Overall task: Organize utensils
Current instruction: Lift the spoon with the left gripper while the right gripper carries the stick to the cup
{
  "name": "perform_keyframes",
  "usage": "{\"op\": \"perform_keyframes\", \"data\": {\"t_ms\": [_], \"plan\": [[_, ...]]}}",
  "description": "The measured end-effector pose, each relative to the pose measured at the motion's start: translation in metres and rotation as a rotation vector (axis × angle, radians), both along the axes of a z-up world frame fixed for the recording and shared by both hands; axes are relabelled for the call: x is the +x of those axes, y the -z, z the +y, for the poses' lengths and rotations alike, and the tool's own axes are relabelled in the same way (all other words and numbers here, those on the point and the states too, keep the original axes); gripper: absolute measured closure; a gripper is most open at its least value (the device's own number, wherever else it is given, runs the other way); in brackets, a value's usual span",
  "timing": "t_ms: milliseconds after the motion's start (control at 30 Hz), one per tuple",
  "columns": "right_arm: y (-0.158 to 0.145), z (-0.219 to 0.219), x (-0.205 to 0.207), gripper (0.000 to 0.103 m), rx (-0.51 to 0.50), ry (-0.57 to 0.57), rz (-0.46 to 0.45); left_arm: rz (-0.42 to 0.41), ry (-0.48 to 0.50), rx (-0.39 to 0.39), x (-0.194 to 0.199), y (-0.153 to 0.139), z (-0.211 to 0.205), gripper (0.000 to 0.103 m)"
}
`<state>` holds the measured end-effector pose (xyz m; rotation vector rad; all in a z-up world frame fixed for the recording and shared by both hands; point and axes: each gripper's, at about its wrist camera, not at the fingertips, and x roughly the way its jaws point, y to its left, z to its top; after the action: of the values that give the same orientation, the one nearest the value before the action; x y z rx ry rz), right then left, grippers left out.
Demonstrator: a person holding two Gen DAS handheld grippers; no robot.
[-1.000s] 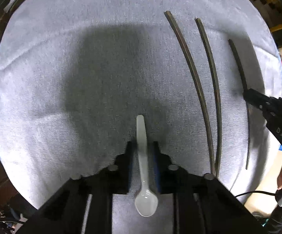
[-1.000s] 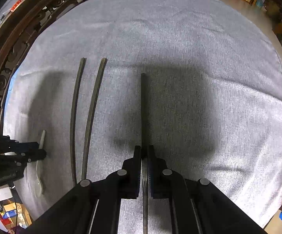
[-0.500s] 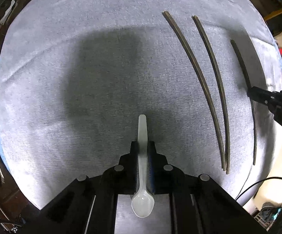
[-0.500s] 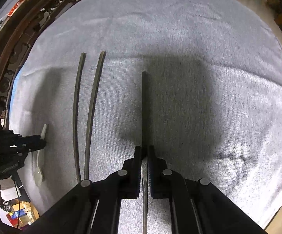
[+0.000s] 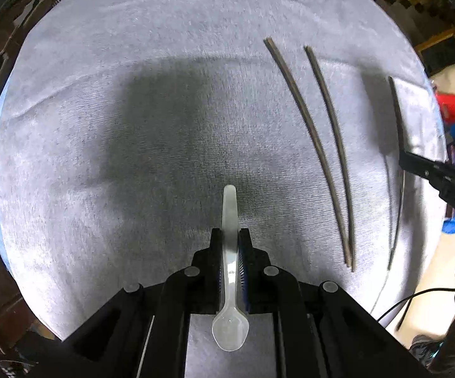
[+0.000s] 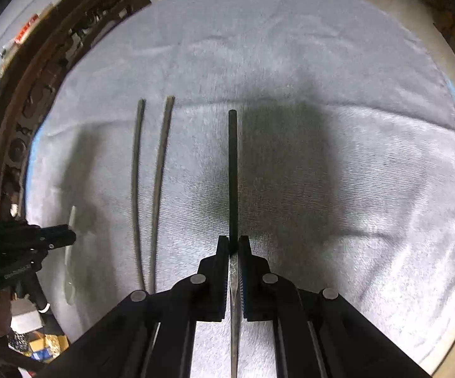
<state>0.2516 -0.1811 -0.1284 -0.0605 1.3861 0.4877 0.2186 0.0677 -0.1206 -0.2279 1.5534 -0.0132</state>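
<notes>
The right gripper clamps a long dark slender utensil that runs straight ahead of its tips over the grey cloth. Two dark thin chopsticks lie left of it; farther left, the left gripper grips a translucent plastic spoon.

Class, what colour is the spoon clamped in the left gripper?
Translucent white spoon; clearest in the left wrist view.
</notes>
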Motion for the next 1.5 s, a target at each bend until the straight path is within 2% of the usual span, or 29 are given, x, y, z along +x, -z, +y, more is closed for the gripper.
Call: {"op": "perform_keyframes", "data": {"t_ms": [300,600,733,933,1233,1500], "plan": [[-0.041,-0.041,-0.034,0.096,0.145,0.125,-0.112,-0.141,-0.13,-0.065,-0.046,-0.039,0.023,0.093],[-0.057,-0.05,-0.059,0.096,0.14,0.155,-0.181,-0.215,-0.203,-0.084,-0.077,-0.066,0.041,0.093],[-0.06,-0.049,-0.069,0.096,0.143,0.158,-0.203,-0.228,-0.217,-0.093,-0.089,-0.068,0.043,0.093],[-0.076,-0.055,-0.081,0.096,0.186,0.19,-0.245,-0.297,-0.255,-0.116,-0.11,-0.087,0.048,0.093],[-0.111,-0.072,-0.108,0.096,0.265,0.239,-0.333,-0.422,-0.304,-0.146,-0.13,-0.117,0.043,0.093],[-0.12,-0.074,-0.121,0.096,0.273,0.235,-0.365,-0.483,-0.305,-0.168,-0.144,-0.131,0.031,0.093]]}}
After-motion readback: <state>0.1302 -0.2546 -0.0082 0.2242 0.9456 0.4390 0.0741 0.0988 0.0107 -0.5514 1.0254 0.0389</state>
